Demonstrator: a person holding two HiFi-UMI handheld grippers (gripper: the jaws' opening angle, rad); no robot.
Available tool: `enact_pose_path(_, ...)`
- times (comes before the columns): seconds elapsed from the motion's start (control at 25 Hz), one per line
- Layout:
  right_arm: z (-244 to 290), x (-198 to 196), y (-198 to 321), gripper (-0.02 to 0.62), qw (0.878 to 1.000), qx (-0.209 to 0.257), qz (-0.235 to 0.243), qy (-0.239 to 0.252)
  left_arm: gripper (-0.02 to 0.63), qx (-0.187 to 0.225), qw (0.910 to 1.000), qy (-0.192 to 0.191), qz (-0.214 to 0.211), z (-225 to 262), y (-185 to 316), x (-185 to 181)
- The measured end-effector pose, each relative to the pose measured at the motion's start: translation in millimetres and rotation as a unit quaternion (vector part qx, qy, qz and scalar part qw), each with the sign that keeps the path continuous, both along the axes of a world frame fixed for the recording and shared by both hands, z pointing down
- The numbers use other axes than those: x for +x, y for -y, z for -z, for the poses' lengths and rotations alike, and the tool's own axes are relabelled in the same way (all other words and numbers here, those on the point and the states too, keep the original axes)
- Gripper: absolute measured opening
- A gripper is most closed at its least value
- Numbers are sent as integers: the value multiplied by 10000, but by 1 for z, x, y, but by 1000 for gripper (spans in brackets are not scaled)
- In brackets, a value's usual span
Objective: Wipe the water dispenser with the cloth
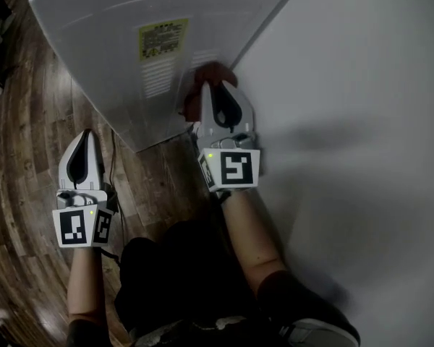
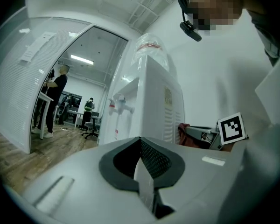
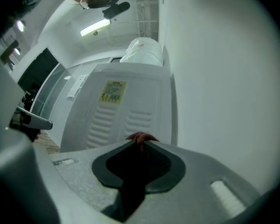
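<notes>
Two tools: right tool (image 1: 218, 87) clamped on cloth (image 1: 210, 69) at water dispenser (image 1: 123, 35); left tool (image 1: 87, 133) closed, empty. Could lose cloth, snagging on vents (image 1: 156, 78).

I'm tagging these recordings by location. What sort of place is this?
Probably an office: a bottled water dispenser stands against a white wall, and in the room beyond people stand at desks, with a wheeled office chair on the wood-look floor.

The water dispenser (image 1: 108, 42) is smooth matt plastic, the cloth (image 1: 208, 73) soft fabric, the floor (image 1: 29, 143) glossy wood.
</notes>
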State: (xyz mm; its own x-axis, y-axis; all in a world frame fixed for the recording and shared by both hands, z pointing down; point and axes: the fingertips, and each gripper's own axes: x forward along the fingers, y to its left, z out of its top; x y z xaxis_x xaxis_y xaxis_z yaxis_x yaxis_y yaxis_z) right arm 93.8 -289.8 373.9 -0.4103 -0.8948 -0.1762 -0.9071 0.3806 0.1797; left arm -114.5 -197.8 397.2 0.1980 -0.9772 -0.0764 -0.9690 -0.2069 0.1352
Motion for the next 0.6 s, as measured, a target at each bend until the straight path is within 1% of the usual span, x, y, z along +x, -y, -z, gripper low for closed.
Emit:
enact_pose_path(0.16,-68,7,6,43,9997,-230,-77,76,18,90,9999,72,-68,-49,2,3)
enact_pose_path(0.28,-114,13,8,43,9991,-411,-109,30,18,125,9999,67,-94,-83,0,-1)
enact_pose_path(0.44,-177,13,13,43,9971,-753,-132,-40,18,122,9999,86,-69,-126,0,-11)
enact_pose_path(0.6,-236,10,13,43,9926,-1203,-123,-136,18,67,9997,224,-73,-168,0,-16)
